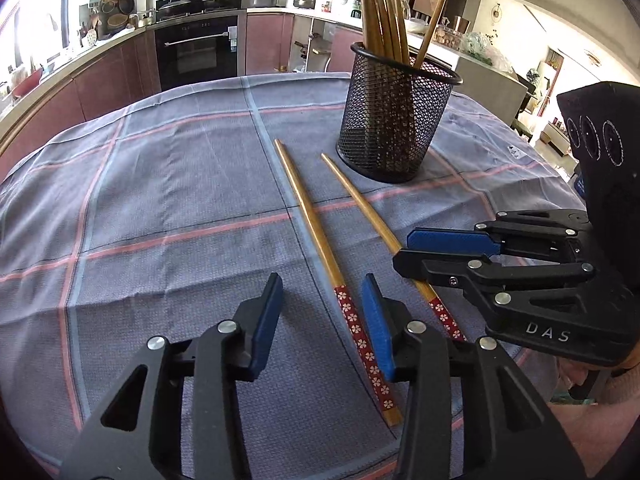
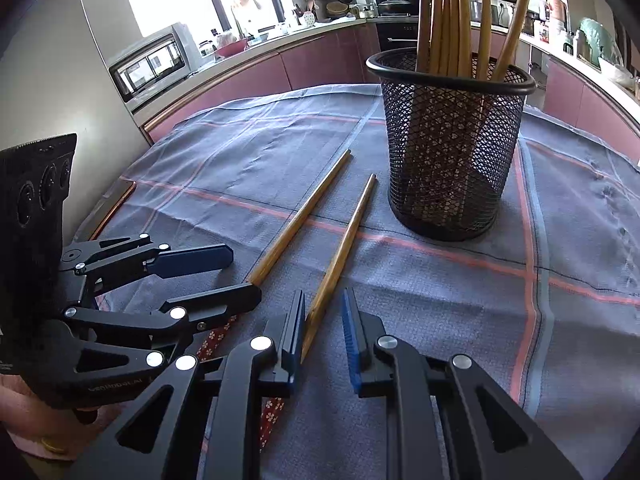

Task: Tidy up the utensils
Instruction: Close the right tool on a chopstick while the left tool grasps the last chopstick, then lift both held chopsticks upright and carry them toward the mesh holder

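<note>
Left tool (image 1: 320,300): spread wide — straddles left chopstick (image 1: 316,224).
Right tool (image 2: 323,312): narrower, unclosed — centre right chopstick (image 2: 344,244), then pinch.

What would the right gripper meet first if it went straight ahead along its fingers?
Probably the nearer loose chopstick, whose shaft lies between the open fingers of the right gripper and runs ahead on the tablecloth. Further on stands the mesh holder, though depth is unclear.

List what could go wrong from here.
1. The left gripper and right gripper sit close together over the two loose chopsticks; they may collide.
2. The mesh holder is already crowded with tall chopsticks; a clumsy insertion could tip it.
</note>
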Action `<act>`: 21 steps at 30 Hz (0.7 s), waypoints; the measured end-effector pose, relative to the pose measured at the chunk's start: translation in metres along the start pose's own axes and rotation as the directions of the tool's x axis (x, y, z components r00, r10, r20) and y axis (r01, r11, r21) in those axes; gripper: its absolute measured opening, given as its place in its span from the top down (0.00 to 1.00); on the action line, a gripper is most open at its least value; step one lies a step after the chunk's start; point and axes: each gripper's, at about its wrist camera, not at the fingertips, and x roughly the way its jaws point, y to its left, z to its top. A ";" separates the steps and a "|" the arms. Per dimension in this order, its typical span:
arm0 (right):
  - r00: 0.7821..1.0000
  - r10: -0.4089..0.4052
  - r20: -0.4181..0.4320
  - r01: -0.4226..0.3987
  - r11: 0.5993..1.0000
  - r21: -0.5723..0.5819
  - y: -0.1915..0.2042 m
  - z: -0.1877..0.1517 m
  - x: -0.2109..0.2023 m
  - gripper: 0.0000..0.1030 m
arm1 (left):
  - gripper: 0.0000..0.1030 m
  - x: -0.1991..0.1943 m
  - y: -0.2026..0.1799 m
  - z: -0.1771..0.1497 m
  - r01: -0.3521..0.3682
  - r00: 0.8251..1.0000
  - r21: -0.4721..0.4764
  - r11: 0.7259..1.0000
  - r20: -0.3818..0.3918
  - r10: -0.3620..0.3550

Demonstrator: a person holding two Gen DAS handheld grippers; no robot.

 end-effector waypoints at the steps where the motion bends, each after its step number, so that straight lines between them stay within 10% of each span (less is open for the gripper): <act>1: 1.000 -0.001 -0.001 0.001 1.000 -0.001 0.000 0.000 0.000 0.84 | 0.66 0.000 0.001 0.000 0.005 1.000 -0.006 1.000 -0.001 -0.005; 11: 1.000 -0.021 -0.003 0.021 1.000 -0.004 0.004 0.007 0.009 0.86 | 0.91 -0.003 0.003 -0.004 -0.014 1.000 -0.060 0.998 -0.013 0.013; 21: 1.000 -0.012 -0.004 0.012 1.000 0.017 0.000 0.003 0.005 0.94 | 0.92 -0.015 0.000 -0.016 -0.038 0.999 -0.101 0.994 -0.019 0.036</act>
